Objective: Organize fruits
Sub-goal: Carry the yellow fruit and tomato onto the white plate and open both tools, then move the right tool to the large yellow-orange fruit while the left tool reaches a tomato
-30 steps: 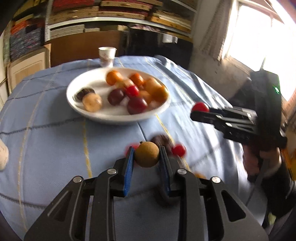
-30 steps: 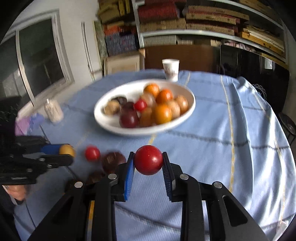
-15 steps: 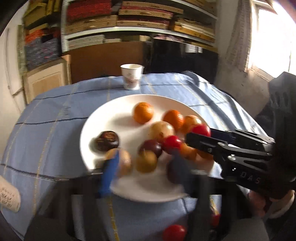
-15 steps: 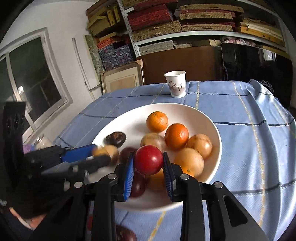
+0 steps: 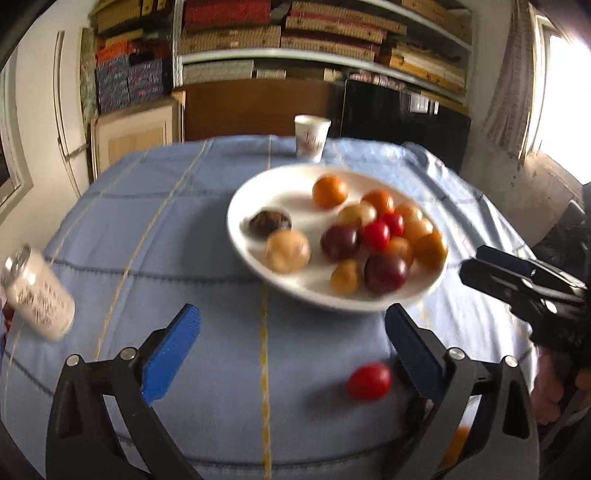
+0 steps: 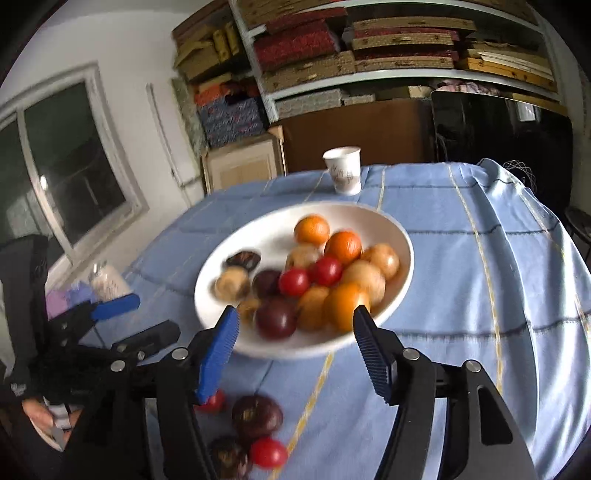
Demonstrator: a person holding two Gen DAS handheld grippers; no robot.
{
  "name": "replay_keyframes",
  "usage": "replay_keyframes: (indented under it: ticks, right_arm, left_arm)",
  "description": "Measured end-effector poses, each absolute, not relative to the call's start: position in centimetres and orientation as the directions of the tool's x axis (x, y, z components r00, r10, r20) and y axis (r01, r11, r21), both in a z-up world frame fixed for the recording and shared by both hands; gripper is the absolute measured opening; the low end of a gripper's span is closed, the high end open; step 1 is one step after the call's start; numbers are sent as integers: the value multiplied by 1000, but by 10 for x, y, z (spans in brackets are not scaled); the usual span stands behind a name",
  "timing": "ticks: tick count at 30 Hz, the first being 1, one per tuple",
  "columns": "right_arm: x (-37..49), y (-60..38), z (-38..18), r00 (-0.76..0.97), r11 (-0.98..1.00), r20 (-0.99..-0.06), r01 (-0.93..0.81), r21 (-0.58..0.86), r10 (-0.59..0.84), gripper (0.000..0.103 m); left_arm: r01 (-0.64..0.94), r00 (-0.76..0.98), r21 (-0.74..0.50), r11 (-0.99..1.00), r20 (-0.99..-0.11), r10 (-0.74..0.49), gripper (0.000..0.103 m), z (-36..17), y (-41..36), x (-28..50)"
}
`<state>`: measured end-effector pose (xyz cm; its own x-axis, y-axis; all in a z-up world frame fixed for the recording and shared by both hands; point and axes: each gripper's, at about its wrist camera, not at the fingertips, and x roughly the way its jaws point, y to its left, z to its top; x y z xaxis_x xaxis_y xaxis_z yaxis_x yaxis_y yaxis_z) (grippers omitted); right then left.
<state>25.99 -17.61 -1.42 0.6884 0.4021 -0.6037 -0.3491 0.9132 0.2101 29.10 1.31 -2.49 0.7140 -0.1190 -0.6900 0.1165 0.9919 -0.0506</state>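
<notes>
Home storeroom: stacked shelves (image 5: 325, 33), clothed table (image 5: 147, 236).

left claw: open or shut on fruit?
Open. The left claw has just been opening; its blue pads stand wide apart with nothing between them, only tablecloth.

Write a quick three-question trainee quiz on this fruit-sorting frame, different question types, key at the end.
1. True or false: the left gripper is clamped on a fruit.
2. Multiple choice: the paper cup stands A) in the white bowl, B) on the tablecloth beyond the bowl, C) between the right gripper jaws.
3. Fill in: the loose fruit still on the cloth near the left gripper, a tomato, is coloured ____.

Key: 1 false, both grippers have just been opening and hold nothing. 2 B. 3 red.
</notes>
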Motion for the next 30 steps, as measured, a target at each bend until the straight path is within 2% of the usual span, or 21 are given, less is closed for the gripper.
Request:
replay_keyframes:
  ticks: [8,13,22,30]
  right_arm:
    - [213,-166,-33,616,878,-657,-452,156,434,65]
    - [198,-166,-30,641,884,-651,-457,100,405,67]
    - [183,-170,-29,574,838,-669,-528,138,472,67]
    - [158,-149,-33,508,770,-702,-631,92,500,67]
  left_arm:
    - [56,711,-67,996,-697,-87,98,-26,30,277]
    - [35,708,-58,998,-703,-66,98,-28,32,273]
    - [26,691,-101,995,-718,-91,98,-29,41,263]
    - [12,705,-42,999,-708,-38,98,-28,36,261]
